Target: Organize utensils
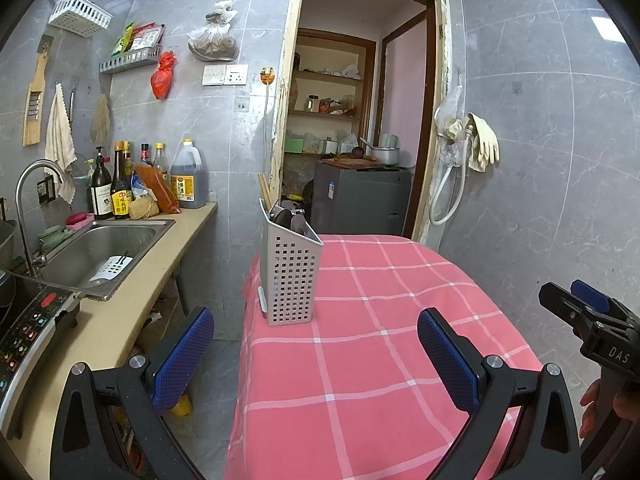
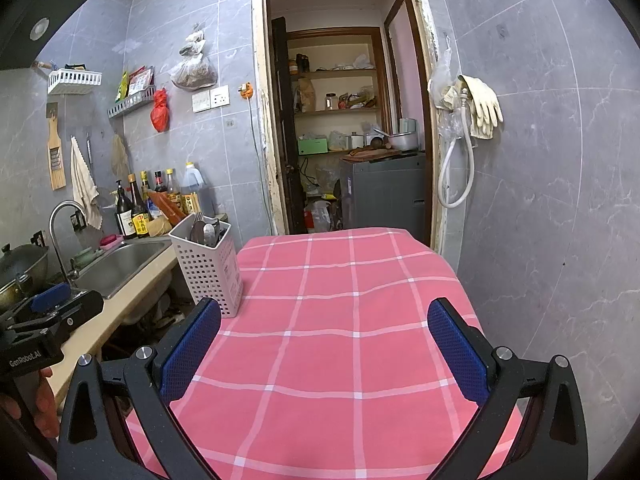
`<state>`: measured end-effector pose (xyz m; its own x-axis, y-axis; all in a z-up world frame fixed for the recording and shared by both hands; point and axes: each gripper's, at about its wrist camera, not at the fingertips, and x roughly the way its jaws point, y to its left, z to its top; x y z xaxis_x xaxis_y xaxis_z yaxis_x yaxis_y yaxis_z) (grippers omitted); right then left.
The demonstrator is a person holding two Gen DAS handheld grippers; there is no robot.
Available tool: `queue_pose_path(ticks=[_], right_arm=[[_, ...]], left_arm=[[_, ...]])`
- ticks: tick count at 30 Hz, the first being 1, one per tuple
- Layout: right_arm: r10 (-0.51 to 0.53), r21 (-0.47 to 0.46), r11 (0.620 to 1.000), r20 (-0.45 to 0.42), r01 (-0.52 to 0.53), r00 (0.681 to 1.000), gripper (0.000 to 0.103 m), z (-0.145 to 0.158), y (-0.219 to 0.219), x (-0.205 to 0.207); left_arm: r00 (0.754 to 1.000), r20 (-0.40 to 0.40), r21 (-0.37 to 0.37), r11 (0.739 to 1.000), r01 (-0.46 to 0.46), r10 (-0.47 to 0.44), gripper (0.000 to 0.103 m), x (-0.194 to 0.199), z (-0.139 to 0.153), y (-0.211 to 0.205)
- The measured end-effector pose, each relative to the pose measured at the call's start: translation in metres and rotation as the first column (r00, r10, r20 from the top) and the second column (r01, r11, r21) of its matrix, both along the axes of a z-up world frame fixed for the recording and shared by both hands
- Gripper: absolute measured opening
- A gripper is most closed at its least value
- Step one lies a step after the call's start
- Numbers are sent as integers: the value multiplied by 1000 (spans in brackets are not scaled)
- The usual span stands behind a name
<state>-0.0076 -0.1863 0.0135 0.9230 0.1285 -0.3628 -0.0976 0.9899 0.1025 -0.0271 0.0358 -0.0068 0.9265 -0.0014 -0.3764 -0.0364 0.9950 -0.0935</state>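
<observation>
Small tiled kitchen, table draped in a pink checked cloth point(image 2: 340, 320).

Landmark: white perforated utensil holder point(image 1: 290, 276), upright on the cloth at the table's left edge, toward the far corner, on the side nearest the sink counter. Inside it, spoons and other metal utensils point(image 2: 206, 230), bowls and handles up; chopsticks point(image 1: 265, 192) sticking out of the rear compartment in the left wrist view. Exact count of utensils not readable.

Left gripper point(image 1: 316, 356): released, blue-padded fingers spread wide, nothing between them. Held low, nearer the camera than the holder and apart from it; holder visible in the gap between the fingers, closer to the left one. Left finger over the gap between table and counter, right finger over the cloth.

Right gripper point(image 2: 324, 356): likewise released, jaws wide apart, empty. Over the cloth to the right of the holder; left fingertip overlapping the holder's lower corner in the right wrist view, contact not determinable.

Left of the holder: stainless sink point(image 1: 100, 252) set into the beige counter, curved tap, row of sauce bottles point(image 1: 120, 188) against the wall. Beyond the holder: open doorway with pantry shelves. Rubber gloves point(image 2: 482, 106) hanging on the wall right of the doorway.
</observation>
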Motion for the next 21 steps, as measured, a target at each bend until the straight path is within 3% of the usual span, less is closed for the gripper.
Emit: queue_pose_path(ticks=[21], right_arm=[[-2, 2, 1000, 1, 2, 1000, 102, -1, 0, 0]], left_arm=[[1000, 2, 2, 1000, 3, -3, 102, -1, -4, 1]])
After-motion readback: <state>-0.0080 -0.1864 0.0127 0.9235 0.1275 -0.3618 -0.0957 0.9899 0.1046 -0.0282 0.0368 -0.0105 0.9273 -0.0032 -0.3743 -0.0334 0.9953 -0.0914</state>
